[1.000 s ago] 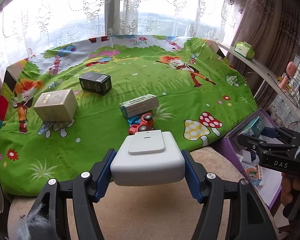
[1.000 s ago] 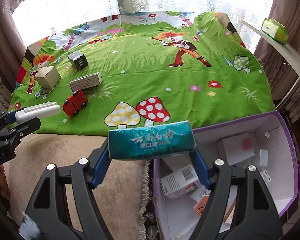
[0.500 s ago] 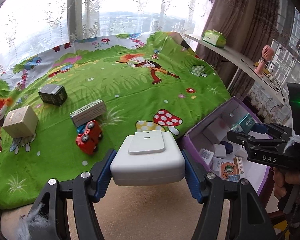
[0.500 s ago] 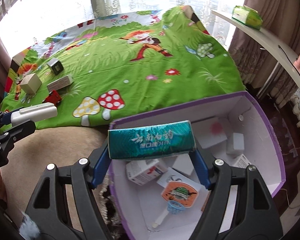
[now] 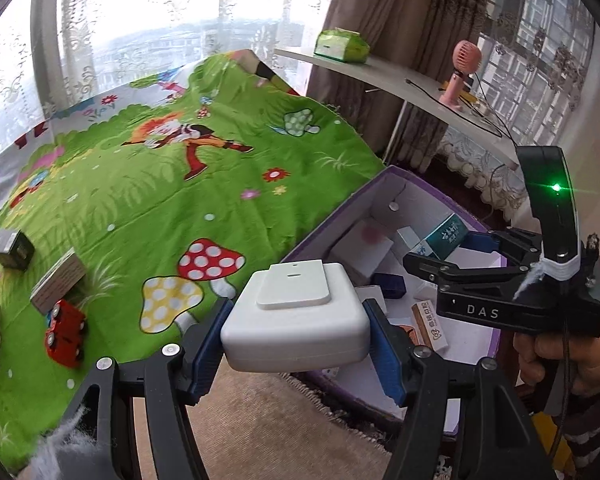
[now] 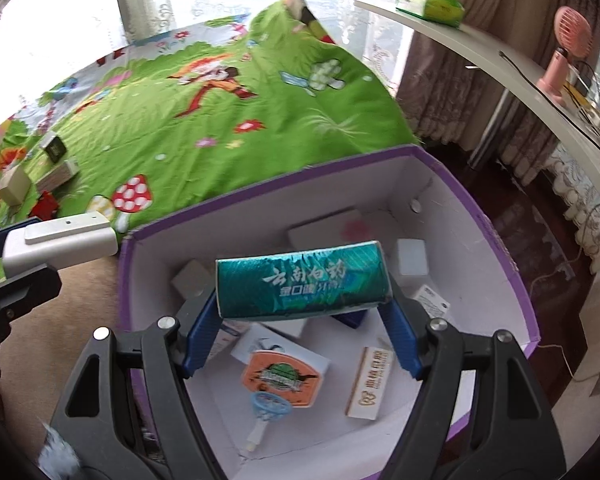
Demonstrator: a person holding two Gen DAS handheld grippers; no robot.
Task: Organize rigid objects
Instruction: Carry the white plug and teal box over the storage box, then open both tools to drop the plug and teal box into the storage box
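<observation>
The left gripper (image 5: 296, 334) is clamped on a white plastic device (image 5: 296, 320) with a raised flat plate on top, its blue pads pressed against both ends; it hangs above the beige carpet (image 5: 260, 420), just at the near corner of the purple box (image 5: 332, 224). The right gripper (image 6: 302, 312) is clamped on a teal carton (image 6: 302, 284) printed with white Chinese characters, held crosswise over the open box; seen from the left wrist, the side of that gripper's body reads "DAS", a green light glows on its upright mount, and a hand (image 5: 564, 356) grips its handle.

Inside the box, white-walled with a purple rim, lie an orange card with a green badge and a small blue hoop (image 6: 282, 376), a slim white-and-tan carton with gold Chinese writing (image 6: 370, 382), a dark blue box (image 5: 388, 284), several plain white boxes, and a white box with a pink smudge (image 6: 328, 228); the smaller print is too small to read.

Beyond the box spreads the green cartoon cloth (image 5: 172, 200) with mushrooms and a running figure; on it, well apart from the box, sit a red toy car (image 5: 66, 334), a long grey-white carton (image 5: 58, 288), a black box (image 5: 12, 250) and a beige box (image 6: 14, 190). Farther off, a white shelf (image 5: 400, 80) bears a green packet (image 5: 342, 46) and a pink fan (image 5: 462, 72), before lace curtains.
</observation>
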